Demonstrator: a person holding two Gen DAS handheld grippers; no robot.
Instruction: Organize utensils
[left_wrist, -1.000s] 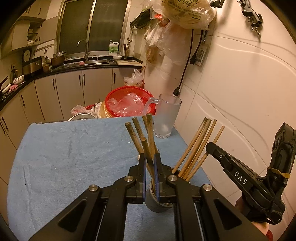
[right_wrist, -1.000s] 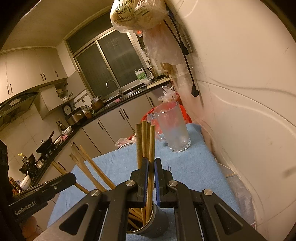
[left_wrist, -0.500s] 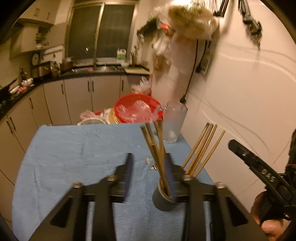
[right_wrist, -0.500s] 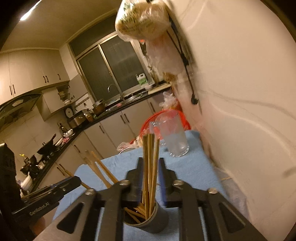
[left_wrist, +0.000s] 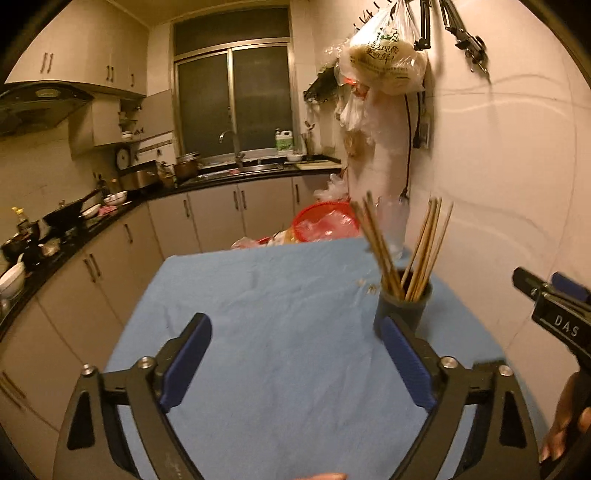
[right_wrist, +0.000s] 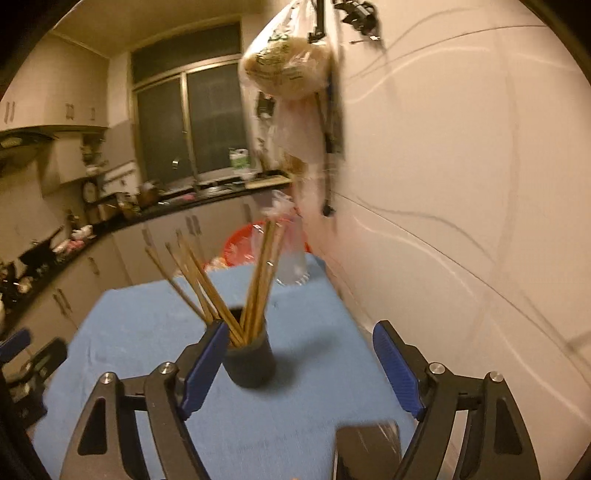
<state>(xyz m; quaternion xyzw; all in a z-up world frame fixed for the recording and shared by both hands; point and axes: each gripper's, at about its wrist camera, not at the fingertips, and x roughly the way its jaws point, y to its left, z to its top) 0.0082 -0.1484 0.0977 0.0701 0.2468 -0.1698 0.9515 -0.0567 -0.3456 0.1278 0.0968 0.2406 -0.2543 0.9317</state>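
Now the chopsticks (left_wrist: 406, 251) stand in two leaning bunches in the dark cup (left_wrist: 402, 302), which sits on the blue cloth (left_wrist: 277, 314) near the wall, in front of a clear jug (right_wrist: 291, 258). This step looks done: the sticks are in the cup. Next, the person would need to look for more things to sort. The left tongs (left_wrist: 295, 365) are opening wide and hold nothing. The right tongs (right_wrist: 299, 363) are opening too, empty, with one blue pad just beside the cup.
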